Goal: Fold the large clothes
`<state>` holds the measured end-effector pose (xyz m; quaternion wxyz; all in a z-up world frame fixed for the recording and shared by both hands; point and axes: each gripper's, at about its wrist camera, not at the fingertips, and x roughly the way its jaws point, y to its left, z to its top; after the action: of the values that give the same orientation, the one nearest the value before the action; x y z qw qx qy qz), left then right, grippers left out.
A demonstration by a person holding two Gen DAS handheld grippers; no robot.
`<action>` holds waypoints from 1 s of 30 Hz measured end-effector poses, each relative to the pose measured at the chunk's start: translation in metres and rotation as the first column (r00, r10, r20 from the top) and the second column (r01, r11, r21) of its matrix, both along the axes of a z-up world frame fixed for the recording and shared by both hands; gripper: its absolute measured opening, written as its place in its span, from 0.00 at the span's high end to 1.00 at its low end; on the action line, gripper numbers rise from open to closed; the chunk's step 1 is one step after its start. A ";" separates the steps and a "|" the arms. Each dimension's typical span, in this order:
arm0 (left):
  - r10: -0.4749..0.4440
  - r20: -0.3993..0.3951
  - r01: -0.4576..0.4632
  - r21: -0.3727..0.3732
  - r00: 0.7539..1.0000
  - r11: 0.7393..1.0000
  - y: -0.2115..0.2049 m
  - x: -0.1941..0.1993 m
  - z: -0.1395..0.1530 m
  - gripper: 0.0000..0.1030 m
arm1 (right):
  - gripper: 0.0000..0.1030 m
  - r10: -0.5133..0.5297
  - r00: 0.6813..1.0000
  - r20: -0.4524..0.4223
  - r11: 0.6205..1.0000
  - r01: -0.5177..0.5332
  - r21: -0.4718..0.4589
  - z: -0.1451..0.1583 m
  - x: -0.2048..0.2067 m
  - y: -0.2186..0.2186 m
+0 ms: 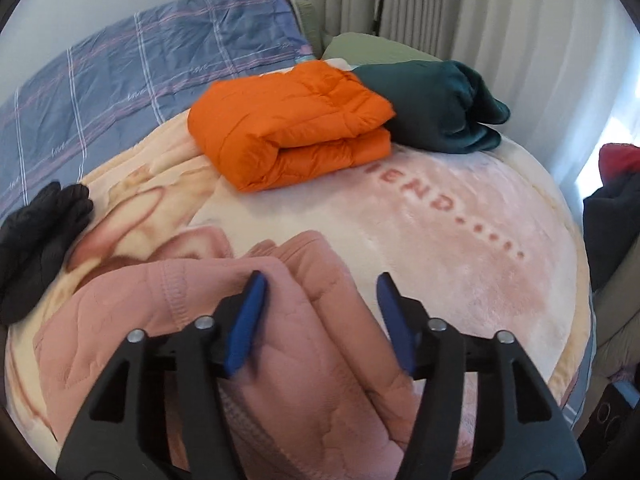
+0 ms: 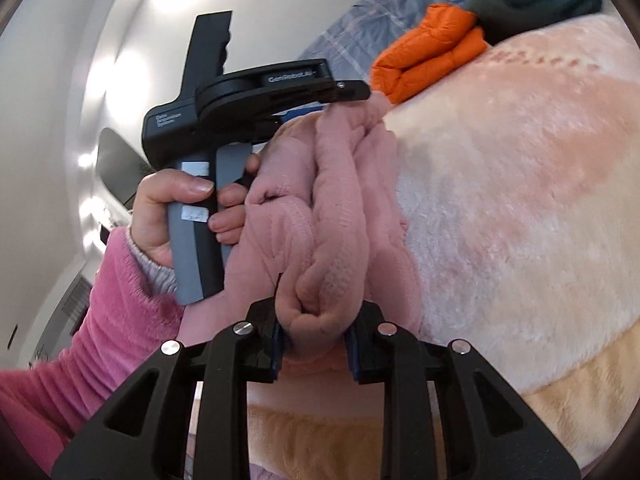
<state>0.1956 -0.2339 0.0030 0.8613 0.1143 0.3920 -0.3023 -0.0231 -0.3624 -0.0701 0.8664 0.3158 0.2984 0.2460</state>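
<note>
The pink quilted garment (image 1: 224, 320) lay bunched on the near part of the bed (image 1: 460, 248), on a pale plush blanket. The left hand-held gripper (image 1: 320, 320) hung over it with its blue pads (image 1: 246, 320) spread, the padded fabric lying between them but not pressed. The right hand-held gripper (image 2: 314, 340) was pinching a thick fold of the same garment, the cloth bulging out between its jaws.

The step in hand looked like laying one fold of the garment down and squaring it. To do it well, the right grip probably should hold its bundle until the layers lie flat, while the left takes a fresh edge rather than a loose handful. With cloth this puffy, a shallow pinch would likely slip, so a deep bite on a seam or hem seemed wiser.

Farther back on the bed sat a folded orange jacket (image 1: 292, 124), with a dark green bundle (image 1: 440, 104) touching its right side; both were well apart from the pink one and no obstacle. A black garment (image 1: 36, 236) lay at the left edge, near enough to catch a wide sweep. A blue checked quilt (image 1: 120, 72) covered the far left, curtains (image 1: 480, 12) beyond.
</note>
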 end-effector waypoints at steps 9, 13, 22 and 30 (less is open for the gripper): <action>0.026 0.010 -0.024 -0.124 1.000 0.992 0.023 -0.010 0.035 0.41 | 0.69 0.063 0.998 0.022 0.996 -0.064 0.054 -0.001 0.007 -0.018; 0.030 0.105 -0.021 -0.089 0.994 0.996 0.039 -0.036 0.059 0.44 | 0.58 0.033 0.999 0.040 0.999 -0.034 0.017 0.007 -0.003 -0.025; -0.036 0.122 0.040 -0.026 0.992 0.999 0.077 -0.085 0.037 0.55 | 0.86 0.016 0.985 0.173 0.993 0.004 -0.118 0.043 -0.033 -0.022; -0.090 0.012 0.090 -0.021 0.996 0.996 0.060 -0.064 0.001 0.52 | 0.86 -0.070 0.988 0.137 0.986 0.089 -0.140 0.042 -0.042 -0.017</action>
<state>0.1311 -0.1736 0.0038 0.8501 0.1243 0.3784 -0.3445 -0.0650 -0.3799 -0.0281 0.9140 0.2466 0.2450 0.2092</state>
